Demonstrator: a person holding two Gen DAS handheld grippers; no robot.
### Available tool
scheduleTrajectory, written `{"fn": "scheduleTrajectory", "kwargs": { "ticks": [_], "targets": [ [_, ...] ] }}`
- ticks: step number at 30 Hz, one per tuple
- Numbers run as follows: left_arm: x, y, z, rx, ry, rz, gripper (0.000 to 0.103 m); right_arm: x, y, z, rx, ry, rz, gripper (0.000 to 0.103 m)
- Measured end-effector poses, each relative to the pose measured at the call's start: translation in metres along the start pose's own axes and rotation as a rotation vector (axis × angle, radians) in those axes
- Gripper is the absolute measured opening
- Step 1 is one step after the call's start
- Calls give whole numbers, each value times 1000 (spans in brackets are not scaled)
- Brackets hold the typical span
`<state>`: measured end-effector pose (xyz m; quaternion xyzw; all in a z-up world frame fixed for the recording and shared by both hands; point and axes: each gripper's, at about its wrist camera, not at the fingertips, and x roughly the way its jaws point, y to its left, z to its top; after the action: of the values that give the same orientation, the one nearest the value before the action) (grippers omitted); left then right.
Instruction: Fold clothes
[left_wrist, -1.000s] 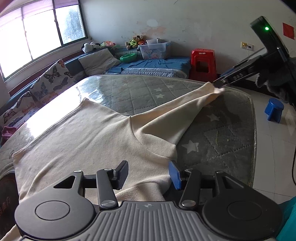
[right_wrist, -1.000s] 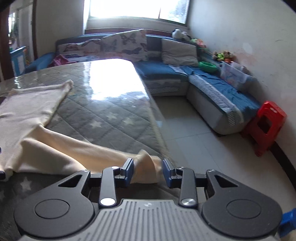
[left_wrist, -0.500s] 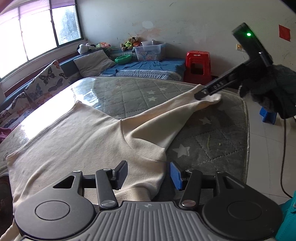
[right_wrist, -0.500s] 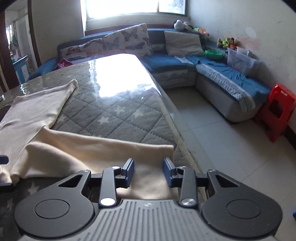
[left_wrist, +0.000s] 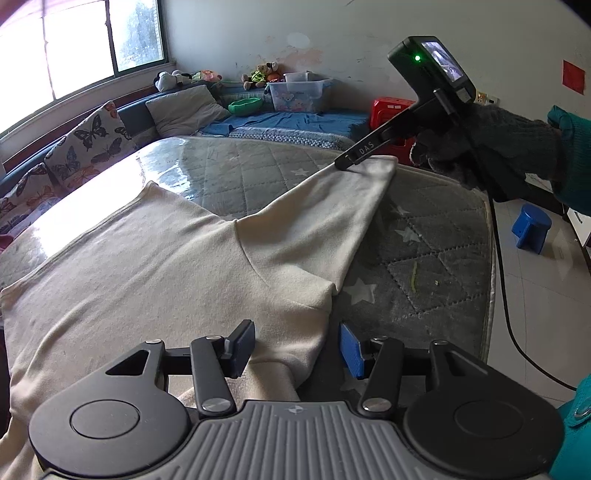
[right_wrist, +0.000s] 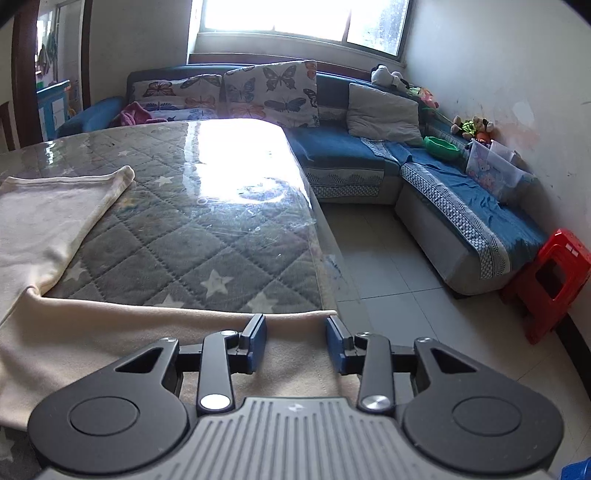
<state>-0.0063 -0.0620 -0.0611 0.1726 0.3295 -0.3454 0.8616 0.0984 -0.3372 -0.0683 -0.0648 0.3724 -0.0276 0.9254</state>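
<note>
A cream long-sleeved top (left_wrist: 147, 266) lies spread on a grey quilted table cover with stars (left_wrist: 424, 258). One sleeve (left_wrist: 317, 214) stretches toward the far right corner. A gloved hand (left_wrist: 491, 147) holds my right gripper (left_wrist: 341, 164) with its tips at the cuff. In the right wrist view the cuff (right_wrist: 295, 325) lies flat across the gap of my right gripper (right_wrist: 295, 338), pads apart and not pinching. My left gripper (left_wrist: 297, 349) is open over the top's near edge, with a fold of cloth loose between its pads.
The table's edge (right_wrist: 321, 258) drops to a tiled floor on the right. A blue corner sofa (right_wrist: 369, 158) with cushions, a red stool (right_wrist: 554, 273) and a small blue stool (left_wrist: 532, 227) stand around. A black cable (left_wrist: 506, 295) hangs past the table's corner.
The right gripper has moved left across the table and the sleeve end went with it. The cuff, bunched between its pads a second ago, now lies flat and wide. The left gripper stayed put.
</note>
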Motion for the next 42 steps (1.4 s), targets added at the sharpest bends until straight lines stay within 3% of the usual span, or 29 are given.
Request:
{"fn": "scheduleTrajectory", "kwargs": {
  "ticks": [4, 12, 20, 24, 30, 36, 39, 41, 42],
  "targets": [
    [-5, 3, -1, -19, -4, 3, 54, -12, 10, 7, -25, -29, 22, 37],
    [-12, 7, -5, -46, -8, 2, 54, -34, 39, -10, -36, -26, 196, 48],
    [-23, 14, -10, -92, -16, 20, 56, -29, 32, -13, -16, 14, 126, 52],
    [-39, 28, -12, -154, -36, 56, 59, -40, 52, -4, -73, -19, 192, 53],
    [-78, 76, -34, -299, -67, 245, 59, -52, 106, 3, -188, -49, 359, 60],
    [-115, 147, -82, -562, -30, 617, 59, -58, 152, 1, -290, -63, 464, 64],
    [-129, 184, -107, -686, 31, 792, 58, -57, 165, -1, -314, -51, 489, 64],
    [-135, 205, -123, -766, 65, 854, 57, -55, 170, -3, -324, -43, 495, 64],
    [-138, 213, -132, -796, 72, 850, 56, -55, 172, -4, -328, -39, 496, 64]
  ]
}}
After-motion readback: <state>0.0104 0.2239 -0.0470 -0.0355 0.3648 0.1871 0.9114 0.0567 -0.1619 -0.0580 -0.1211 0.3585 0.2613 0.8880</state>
